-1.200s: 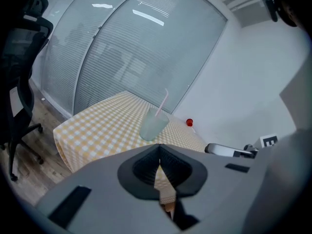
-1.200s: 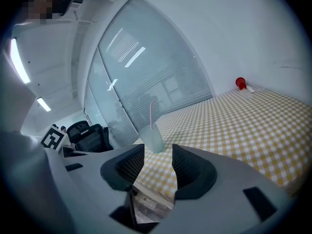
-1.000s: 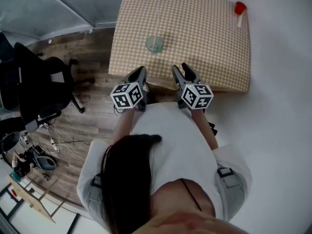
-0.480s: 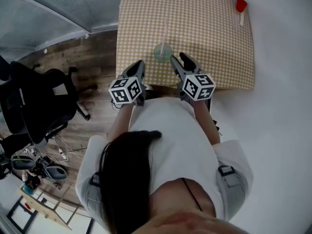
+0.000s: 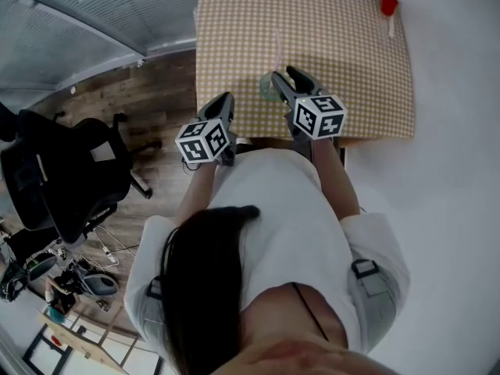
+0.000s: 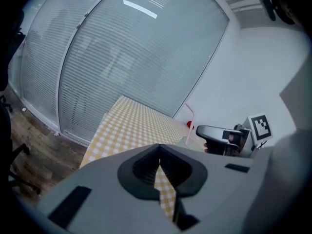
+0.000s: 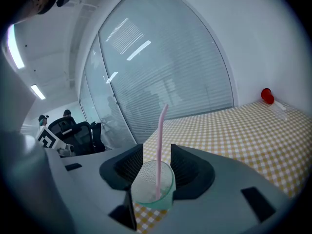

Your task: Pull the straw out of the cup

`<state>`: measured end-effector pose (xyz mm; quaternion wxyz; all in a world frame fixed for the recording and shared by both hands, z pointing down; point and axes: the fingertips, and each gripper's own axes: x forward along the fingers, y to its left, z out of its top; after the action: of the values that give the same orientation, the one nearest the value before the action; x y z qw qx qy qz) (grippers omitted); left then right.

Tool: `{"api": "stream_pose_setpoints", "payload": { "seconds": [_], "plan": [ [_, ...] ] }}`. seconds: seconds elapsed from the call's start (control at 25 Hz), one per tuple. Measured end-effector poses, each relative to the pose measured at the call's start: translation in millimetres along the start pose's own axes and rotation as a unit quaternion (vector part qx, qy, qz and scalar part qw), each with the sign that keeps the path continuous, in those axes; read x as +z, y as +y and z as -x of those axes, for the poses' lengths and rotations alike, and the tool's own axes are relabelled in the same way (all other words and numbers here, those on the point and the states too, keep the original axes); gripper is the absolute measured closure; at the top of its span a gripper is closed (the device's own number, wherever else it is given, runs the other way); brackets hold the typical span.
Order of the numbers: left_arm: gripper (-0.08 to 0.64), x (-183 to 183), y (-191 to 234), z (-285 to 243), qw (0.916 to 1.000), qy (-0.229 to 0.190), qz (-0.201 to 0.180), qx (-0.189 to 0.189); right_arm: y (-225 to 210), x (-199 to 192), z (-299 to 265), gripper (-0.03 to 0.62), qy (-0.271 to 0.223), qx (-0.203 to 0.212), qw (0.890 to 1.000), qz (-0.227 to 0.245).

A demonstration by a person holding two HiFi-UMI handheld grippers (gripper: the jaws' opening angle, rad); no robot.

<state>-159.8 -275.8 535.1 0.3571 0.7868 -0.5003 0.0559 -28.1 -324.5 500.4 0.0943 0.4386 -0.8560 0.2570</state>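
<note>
Cup (image 7: 153, 185) stands on the checked table (image 7: 234, 130) between the jaws of my right gripper (image 7: 157, 161), which are apart around it, I think to steady it; the pink straw (image 7: 159, 140) stands inside; my left gripper (image 6: 159, 168) is closed on nothing, probably free for the straw.

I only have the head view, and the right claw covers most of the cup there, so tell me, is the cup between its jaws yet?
Observer: Yes. In the right gripper view the cup stands between the parted jaws of the right claw. I can't tell whether they touch it.
Operator: How does the straw sit?
Observer: The straw stands upright in the cup, with its top bent to one side.
Operator: And the left claw?
Observer: The left claw is shut on nothing. Only the tablecloth shows through the slit.
</note>
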Motion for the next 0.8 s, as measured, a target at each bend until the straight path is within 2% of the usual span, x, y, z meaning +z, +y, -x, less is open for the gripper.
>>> {"api": "stream_pose_setpoints", "payload": {
  "seconds": [0.36, 0.52, 0.8],
  "plan": [
    [0.549, 6, 25, 6, 0.9998, -0.007, 0.02, 0.002, -4, 5, -22, 0.417, 0.015, -0.027, 0.999, 0.02],
    [0.549, 5, 31, 7, 0.9996, -0.004, 0.027, 0.0, -9, 8, -26, 0.5, 0.012, -0.044, 0.999, 0.011],
    [0.549, 6, 46, 12, 0.9981, -0.012, 0.06, 0.007, -8, 13, -30, 0.525, 0.009, -0.05, 0.998, 0.022]
  ]
}}
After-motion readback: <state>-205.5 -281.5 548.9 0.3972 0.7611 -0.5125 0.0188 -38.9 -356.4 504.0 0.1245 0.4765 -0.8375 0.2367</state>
